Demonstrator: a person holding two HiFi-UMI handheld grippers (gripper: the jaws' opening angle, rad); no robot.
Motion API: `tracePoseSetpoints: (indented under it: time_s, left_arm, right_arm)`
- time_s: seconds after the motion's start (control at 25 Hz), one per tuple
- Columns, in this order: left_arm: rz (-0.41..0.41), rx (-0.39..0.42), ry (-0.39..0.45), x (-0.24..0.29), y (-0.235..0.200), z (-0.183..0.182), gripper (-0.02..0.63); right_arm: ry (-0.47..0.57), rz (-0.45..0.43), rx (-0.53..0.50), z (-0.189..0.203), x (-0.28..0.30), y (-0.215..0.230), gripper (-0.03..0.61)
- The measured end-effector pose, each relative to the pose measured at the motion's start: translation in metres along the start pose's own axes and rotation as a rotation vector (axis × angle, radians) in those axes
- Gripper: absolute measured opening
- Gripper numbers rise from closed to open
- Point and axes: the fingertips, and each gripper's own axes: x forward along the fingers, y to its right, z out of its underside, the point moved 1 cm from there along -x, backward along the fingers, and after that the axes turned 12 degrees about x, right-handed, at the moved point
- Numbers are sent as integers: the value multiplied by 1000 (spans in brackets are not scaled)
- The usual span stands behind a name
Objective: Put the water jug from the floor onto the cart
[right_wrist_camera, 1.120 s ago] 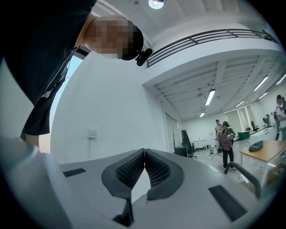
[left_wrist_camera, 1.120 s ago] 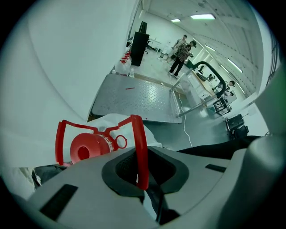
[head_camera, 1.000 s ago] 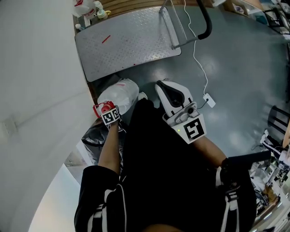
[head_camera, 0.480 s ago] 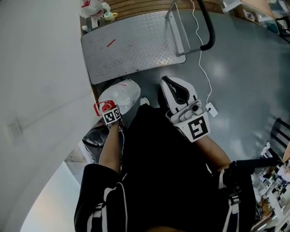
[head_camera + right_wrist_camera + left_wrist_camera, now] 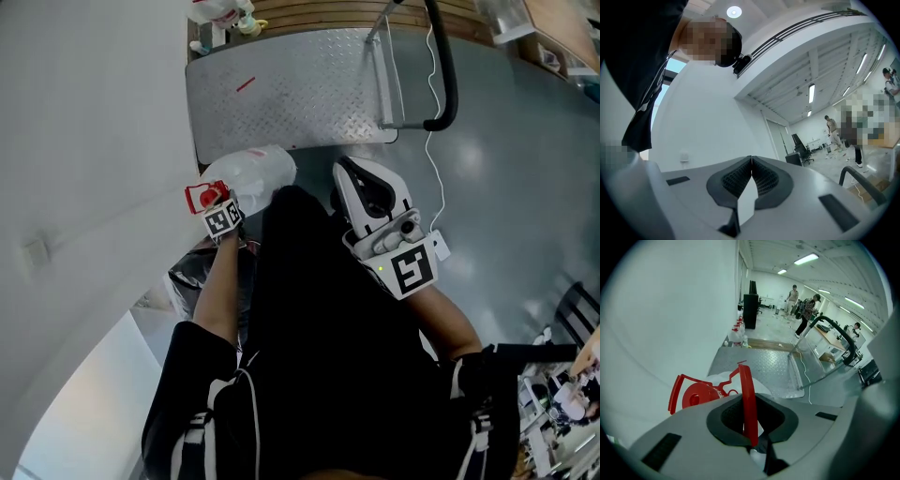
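Jug (image 5: 255, 176): clear, red handle (image 5: 745, 380) clenched in left tool (image 5: 749, 401); body at near edge of cart (image 5: 300, 84). Right tool (image 5: 751, 158): clenched, holding nothing, well apart from jug.

A smooth grey floor (image 5: 506, 178) runs across the scene. At its far side stands the cart (image 5: 291, 89), a checker-plate deck carrying a short red streak (image 5: 245, 84) (left of centre), with the black handle (image 5: 442, 66) on the right. A white cable (image 5: 433, 164) trails from the handle side along the floor to a small white plug block (image 5: 439, 246). Beyond the cart's far-left corner, bottles (image 5: 225, 11) stand by the wall.
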Motion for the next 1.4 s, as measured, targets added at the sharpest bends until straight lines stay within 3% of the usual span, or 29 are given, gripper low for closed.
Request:
tracePoseSetpoints:
  time_s: [0.24,0.56,0.72,0.96,1.4]
  left_arm:
    - [-14,53,73,-2,6,-62,46]
    - [111,76,68,59,4,-146,46]
    - [162,96,52,85,13,-180,46]
    - [191,84,32,111,23,-212,46]
    - [226,31,0,144,49,-234,46]
  right_arm:
    - [-5,31,11,-6,18,21,14]
    - [45,157,-40,-16,62,46,14]
    - [35,179,-58,-10,88,48,14]
    - [24,207,-88,-4,110,53,14]
    - [14,271,-120,3,118,61,14]
